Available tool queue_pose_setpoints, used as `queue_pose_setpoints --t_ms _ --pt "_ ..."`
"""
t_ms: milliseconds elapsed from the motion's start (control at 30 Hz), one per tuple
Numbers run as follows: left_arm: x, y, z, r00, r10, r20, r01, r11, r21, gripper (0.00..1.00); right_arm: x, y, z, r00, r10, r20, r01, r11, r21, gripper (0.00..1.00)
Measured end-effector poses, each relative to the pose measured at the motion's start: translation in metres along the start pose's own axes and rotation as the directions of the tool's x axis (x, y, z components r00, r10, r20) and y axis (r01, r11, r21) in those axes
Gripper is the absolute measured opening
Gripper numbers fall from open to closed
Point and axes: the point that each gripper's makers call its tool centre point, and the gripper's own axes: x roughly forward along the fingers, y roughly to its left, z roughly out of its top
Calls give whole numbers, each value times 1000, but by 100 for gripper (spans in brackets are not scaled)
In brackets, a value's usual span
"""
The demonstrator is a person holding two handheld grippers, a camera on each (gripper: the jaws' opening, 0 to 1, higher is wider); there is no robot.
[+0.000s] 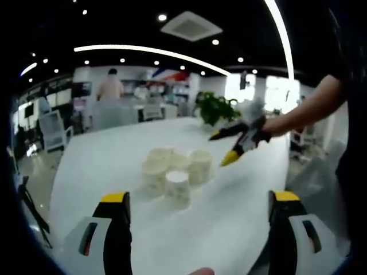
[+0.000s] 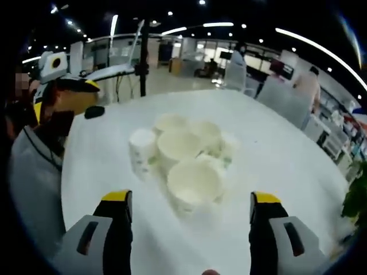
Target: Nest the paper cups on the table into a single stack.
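Fingers of the right gripper (image 2: 189, 215) gape wide above the paper cups (image 2: 182, 157) on the bench (image 2: 287, 154); best straddle one rim squarely and close gently.

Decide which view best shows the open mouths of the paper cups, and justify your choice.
The right gripper view: it looks down on the paper cups, so several round openings face the camera. The left gripper view shows the same cluster lower and more side-on, mostly walls and rims.
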Motion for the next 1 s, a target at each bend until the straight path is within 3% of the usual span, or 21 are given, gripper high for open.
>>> queue_pose_setpoints --t_ms 167,567,1000 --pt "0 -2 -3 1000 1 -6 -1 1000 -4 98 11 -2 -2 1000 11 -14 -11 1000 -24 79" --pt "-1 -4 0 1000 0 -7 -1 1000 -8 98 24 -9 -1 1000 18 -24 -17 999 33 66" --pt "-3 -2 1 1000 6 4 -6 1000 -17 99 29 -5 3 999 26 -33 -24 998 53 63"
